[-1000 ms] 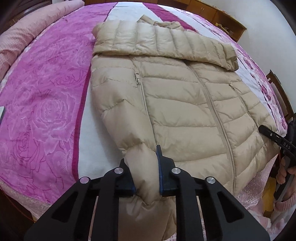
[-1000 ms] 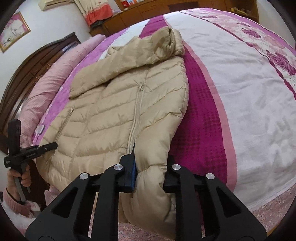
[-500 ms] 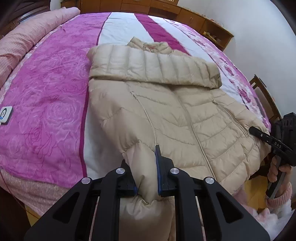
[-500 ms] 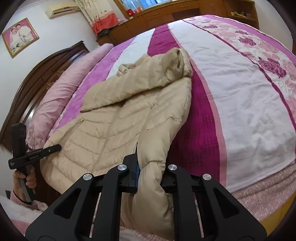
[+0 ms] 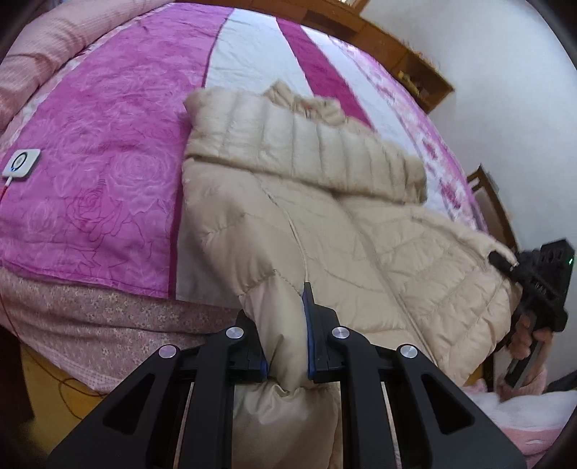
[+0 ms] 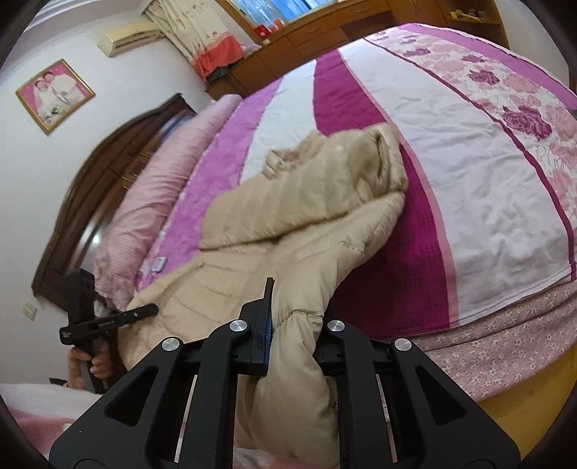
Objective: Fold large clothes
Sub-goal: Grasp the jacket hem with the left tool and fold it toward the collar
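While clamped by both claws, beige jacket (image 5: 324, 223) on bed (image 5: 90, 162).

My left tongs (image 5: 286, 335) and right tongs (image 6: 294, 333) are matt black plastic with bright metal screw heads and blue rubbery pads. The beige puffer jacket (image 5: 324, 231) is quilted cloth with a faint sheen. The bedspread (image 5: 101, 151) is soft cloth with embossed roses. The headboard (image 6: 90, 202) is dark, glossy wood; the cabinets (image 6: 317, 32) look like smooth, lighter wood.
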`<action>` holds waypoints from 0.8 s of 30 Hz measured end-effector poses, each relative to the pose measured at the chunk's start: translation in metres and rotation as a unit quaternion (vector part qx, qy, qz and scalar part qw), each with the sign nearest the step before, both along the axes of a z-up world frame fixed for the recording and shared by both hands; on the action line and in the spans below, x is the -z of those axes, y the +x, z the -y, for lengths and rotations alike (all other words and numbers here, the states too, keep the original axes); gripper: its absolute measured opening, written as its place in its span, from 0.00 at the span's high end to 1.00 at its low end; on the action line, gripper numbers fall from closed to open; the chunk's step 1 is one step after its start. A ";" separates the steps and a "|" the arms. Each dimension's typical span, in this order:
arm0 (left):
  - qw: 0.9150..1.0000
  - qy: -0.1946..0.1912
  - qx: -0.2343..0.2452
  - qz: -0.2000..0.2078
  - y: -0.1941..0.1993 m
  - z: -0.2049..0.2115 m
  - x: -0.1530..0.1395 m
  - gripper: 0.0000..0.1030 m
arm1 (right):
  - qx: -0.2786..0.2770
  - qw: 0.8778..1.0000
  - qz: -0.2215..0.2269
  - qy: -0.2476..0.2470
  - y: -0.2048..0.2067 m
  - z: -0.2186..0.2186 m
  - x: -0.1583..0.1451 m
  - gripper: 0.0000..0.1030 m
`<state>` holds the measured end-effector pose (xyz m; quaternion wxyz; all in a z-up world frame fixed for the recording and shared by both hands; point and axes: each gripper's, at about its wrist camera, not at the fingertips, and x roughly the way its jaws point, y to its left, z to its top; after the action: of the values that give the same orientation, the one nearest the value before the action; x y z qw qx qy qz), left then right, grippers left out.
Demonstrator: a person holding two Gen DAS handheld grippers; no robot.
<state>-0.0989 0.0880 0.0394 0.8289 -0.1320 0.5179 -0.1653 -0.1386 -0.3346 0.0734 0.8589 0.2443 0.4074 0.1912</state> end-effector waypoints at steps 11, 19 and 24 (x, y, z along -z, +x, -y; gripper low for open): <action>0.997 0.016 0.005 0.069 0.050 0.008 -0.034 0.85 | 0.045 0.998 0.045 -0.018 0.044 0.010 -0.016 0.88; 0.994 0.063 0.005 0.089 0.119 0.018 -0.030 0.85 | 0.073 0.995 0.064 -0.012 0.116 0.012 -0.015 0.88; 0.992 0.093 -0.002 0.082 0.153 0.024 -0.015 0.84 | 0.082 0.994 0.055 -0.053 0.156 0.007 0.000 0.86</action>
<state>0.0546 0.0637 0.0543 0.8778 -0.0410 0.4606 -0.1248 0.0173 -0.3414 0.0732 0.9045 0.2201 0.3479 0.1115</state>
